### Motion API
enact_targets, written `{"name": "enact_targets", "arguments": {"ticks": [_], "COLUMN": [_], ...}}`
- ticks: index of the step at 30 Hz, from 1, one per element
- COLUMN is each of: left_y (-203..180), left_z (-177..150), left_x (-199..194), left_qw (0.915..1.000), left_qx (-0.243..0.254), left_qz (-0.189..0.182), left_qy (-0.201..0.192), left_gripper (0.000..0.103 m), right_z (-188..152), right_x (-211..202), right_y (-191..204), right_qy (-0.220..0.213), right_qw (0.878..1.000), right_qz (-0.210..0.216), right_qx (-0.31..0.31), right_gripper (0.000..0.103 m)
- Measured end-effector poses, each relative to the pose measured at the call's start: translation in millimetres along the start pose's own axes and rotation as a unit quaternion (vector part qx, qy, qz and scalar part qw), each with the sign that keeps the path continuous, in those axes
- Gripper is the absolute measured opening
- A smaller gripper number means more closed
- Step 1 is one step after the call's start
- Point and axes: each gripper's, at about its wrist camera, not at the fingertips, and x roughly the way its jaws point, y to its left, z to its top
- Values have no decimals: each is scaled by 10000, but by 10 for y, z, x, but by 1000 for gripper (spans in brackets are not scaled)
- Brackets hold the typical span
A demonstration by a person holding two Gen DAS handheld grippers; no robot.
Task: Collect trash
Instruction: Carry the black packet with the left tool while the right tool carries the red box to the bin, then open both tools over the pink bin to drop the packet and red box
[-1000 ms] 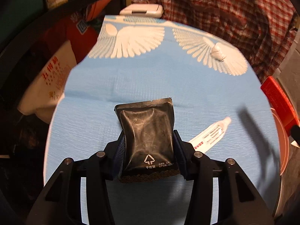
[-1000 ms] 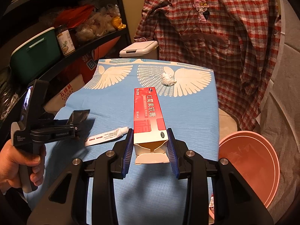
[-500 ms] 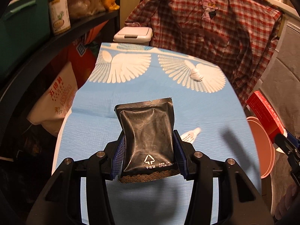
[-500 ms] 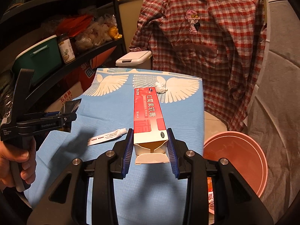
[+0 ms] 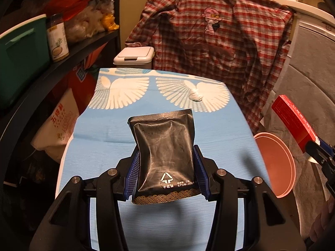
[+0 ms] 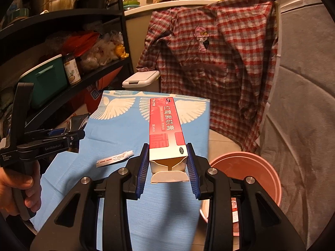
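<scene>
left gripper (image 5: 166, 168) is pinching a light, crinkly black pouch (image 5: 164, 152) by its sides, right gripper (image 6: 168, 167) is clamping a crushable red carton (image 6: 165, 131) at its open end beside the pink bin (image 6: 254, 172).

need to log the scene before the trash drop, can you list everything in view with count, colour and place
black pouch: 1, black, in left gripper
carton: 1, red and white, in right gripper
tube: 1, white, lying on table
tissue wad: 1, white, far end of table
table: 1, blue cloth with white wings
basin: 1, pink, on floor right of table
lidded bin: 1, white, behind table
shirt: 1, red plaid, hanging behind
left gripper: 1, black
right gripper: 1, black
</scene>
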Motion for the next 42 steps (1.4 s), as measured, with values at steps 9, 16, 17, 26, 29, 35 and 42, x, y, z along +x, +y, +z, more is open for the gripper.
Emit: {"name": "enact_targets", "arguments": {"ticks": [9, 16, 17, 26, 29, 35, 42], "left_y": [-307, -583, -614, -915, -1016, -1263, -1579], "left_z": [11, 36, 36, 50, 48, 44, 18], "left_x": [-39, -41, -44, 0, 29, 140, 252], "left_qw": [9997, 9988, 9986, 9966, 9957, 9933, 9887], "left_qx": [147, 249, 262, 395, 444, 587, 778], "left_qz": [-186, -398, -423, -706, -793, -992, -1279], "left_qy": [-103, -162, -168, -181, -172, -116, -95], "left_gripper": [48, 48, 48, 48, 48, 48, 48], "right_z": [-28, -55, -55, -59, -65, -70, -59], "right_x": [-198, -227, -233, -251, -259, -272, -302], "right_y": [-298, -456, -484, -688, -743, -900, -1176], "right_qy": [-98, -89, -95, -78, -70, -63, -59], "right_qw": [9991, 9981, 9979, 9957, 9949, 9930, 9886], "right_qz": [-232, -432, -468, -722, -811, -965, -1209], "right_qx": [327, 431, 443, 583, 590, 680, 892], "right_gripper": [35, 35, 35, 35, 35, 35, 35]}}
